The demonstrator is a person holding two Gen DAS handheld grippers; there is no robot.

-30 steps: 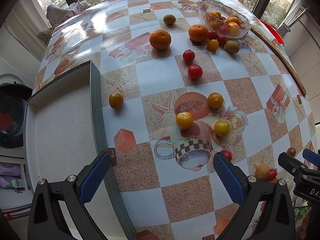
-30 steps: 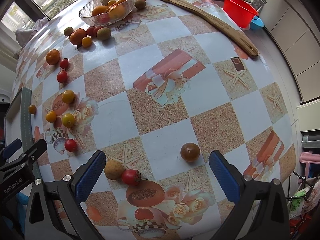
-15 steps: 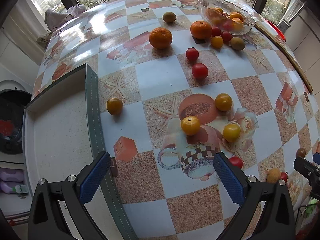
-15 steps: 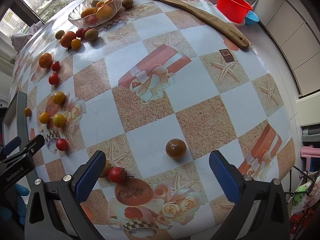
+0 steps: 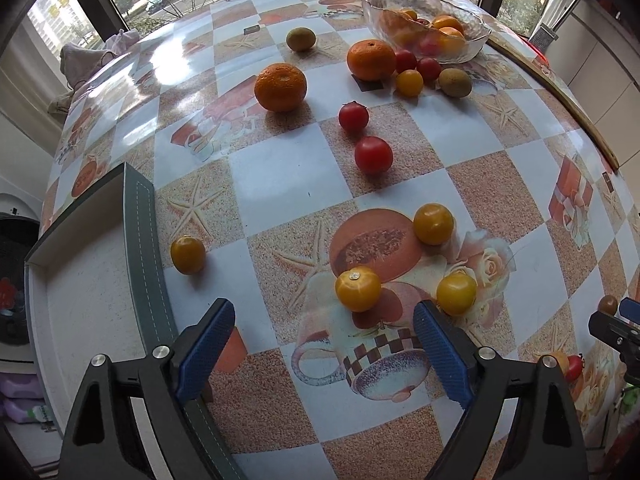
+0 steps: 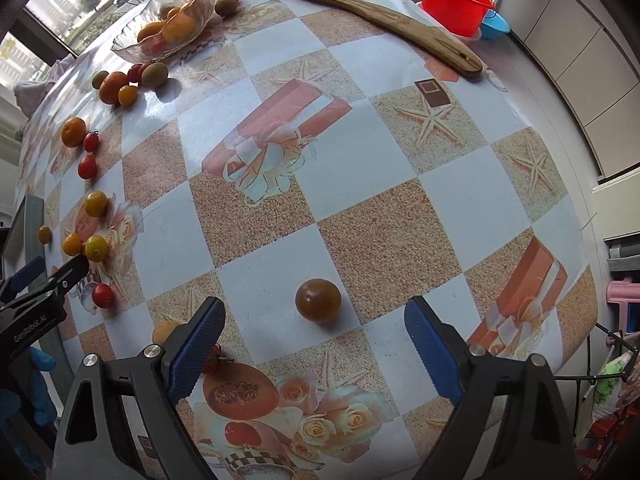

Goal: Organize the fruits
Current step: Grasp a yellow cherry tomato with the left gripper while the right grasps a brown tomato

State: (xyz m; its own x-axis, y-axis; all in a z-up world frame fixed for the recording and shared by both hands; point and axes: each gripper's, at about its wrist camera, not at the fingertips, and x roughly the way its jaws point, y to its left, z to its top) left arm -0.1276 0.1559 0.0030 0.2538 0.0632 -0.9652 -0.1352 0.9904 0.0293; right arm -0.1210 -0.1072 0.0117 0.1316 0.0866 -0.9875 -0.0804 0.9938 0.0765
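Both grippers hover agape: left gripper (image 5: 322, 344) near a yellow tomato (image 5: 358, 289), right gripper (image 6: 314, 346) near a brown tomato (image 6: 318, 300).

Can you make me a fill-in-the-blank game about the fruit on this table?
1. The glass bowl already holds ____ fruit.
2. Straight between the open jaws of the right gripper sits one dark ____ tomato.
3. The left gripper is open and holds ____.
4. The plastic basin past the table's far edge is ____.

Missing words: some; brown; nothing; red
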